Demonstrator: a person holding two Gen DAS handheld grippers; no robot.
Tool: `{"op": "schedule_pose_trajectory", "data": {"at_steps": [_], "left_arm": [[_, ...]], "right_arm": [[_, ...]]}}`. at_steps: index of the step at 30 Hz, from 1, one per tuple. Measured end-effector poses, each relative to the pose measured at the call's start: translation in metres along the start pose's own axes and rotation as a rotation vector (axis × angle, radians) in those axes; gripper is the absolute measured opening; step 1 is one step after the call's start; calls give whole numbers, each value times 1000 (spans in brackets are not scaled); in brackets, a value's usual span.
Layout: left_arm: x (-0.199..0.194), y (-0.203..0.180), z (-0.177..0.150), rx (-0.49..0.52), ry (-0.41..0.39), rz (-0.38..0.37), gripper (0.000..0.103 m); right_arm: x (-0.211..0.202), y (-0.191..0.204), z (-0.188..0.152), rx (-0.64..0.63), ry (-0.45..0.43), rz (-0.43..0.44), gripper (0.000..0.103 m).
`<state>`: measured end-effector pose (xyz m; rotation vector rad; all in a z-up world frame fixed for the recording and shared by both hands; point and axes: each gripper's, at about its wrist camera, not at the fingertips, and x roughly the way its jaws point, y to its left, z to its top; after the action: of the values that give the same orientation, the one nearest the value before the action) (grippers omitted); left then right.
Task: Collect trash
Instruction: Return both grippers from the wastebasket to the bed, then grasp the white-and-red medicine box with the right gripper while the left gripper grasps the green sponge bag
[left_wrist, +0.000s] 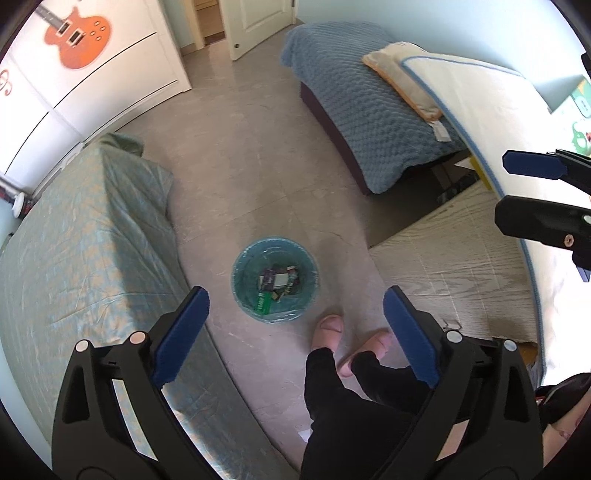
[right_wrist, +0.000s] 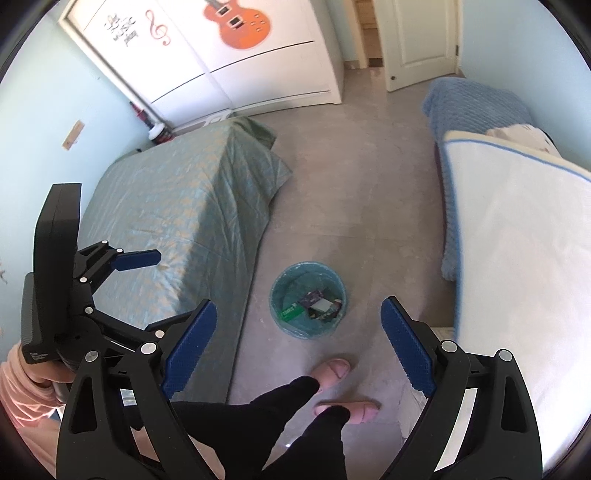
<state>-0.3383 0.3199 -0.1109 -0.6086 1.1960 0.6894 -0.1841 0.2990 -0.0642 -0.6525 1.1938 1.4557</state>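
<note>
The left claw (left_wrist: 295, 332) stands wide apart with nothing between its blue pads, pointing steeply down at the floor, and the right claw (right_wrist: 299, 339) is spread just as wide and is likewise empty; no earlier view is at hand, so only this stance can be told. Each claw shows in the other's camera: the right one at the right edge of the left wrist view, the left one at the left edge of the right wrist view, held by a hand (right_wrist: 44, 373) in a pink sleeve. The biggest thing in the room is the bed with the green patterned cover (left_wrist: 92, 236), on the left in both views. Across the grey floor (left_wrist: 258, 166) from it is a bed with a blue quilted blanket (left_wrist: 354, 110), and nearer lies a white mattress with a blue edge (right_wrist: 517, 240). At the far wall stands a white wardrobe with an orange guitar picture (right_wrist: 236, 40), next to an open white door (right_wrist: 421, 37). Between the beds, on the floor, stands a small round bin with a blue-green liner (left_wrist: 275, 280), upright, with wrappers and small packets (left_wrist: 277, 284) lying in its bottom. Just beside the bin, toward the camera, are the person's feet in pink slippers (left_wrist: 328, 332) below black trouser legs.
</note>
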Motion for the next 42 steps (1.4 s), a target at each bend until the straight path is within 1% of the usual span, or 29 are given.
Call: {"op": "schedule_pose_trajectory", "data": {"at_steps": [6, 10, 16, 19, 23, 26, 28, 32, 36, 37, 42], "left_arm": [[0, -30, 11, 84, 7, -41, 93], [-2, -59, 21, 179, -3, -59, 93], [-8, -107, 34, 318, -29, -95, 93], [-12, -130, 39, 382, -39, -117, 93], [-17, -170, 43, 482, -52, -148, 93], [-19, -198, 43, 549, -60, -163, 93], [-19, -219, 42, 596, -56, -171, 96], [-20, -255, 38, 691, -60, -181, 96], [-26, -290, 35, 765, -69, -198, 96], [-26, -299, 35, 780, -68, -204, 96], [-29, -338, 28, 857, -72, -220, 96]], "right_arm": [[-22, -28, -18, 91, -51, -38, 90], [-40, -51, -34, 169, -90, -67, 90], [-69, -84, -66, 283, -137, -133, 90], [-84, -100, -86, 344, -162, -170, 90], [-110, -123, -121, 450, -208, -219, 90], [-128, -136, -146, 512, -234, -262, 90], [-141, -145, -164, 562, -252, -290, 90], [-164, -157, -195, 647, -296, -345, 90], [-192, -175, -232, 733, -335, -401, 90], [-196, -177, -236, 753, -340, -414, 90], [-221, -190, -281, 843, -364, -476, 90]]}}
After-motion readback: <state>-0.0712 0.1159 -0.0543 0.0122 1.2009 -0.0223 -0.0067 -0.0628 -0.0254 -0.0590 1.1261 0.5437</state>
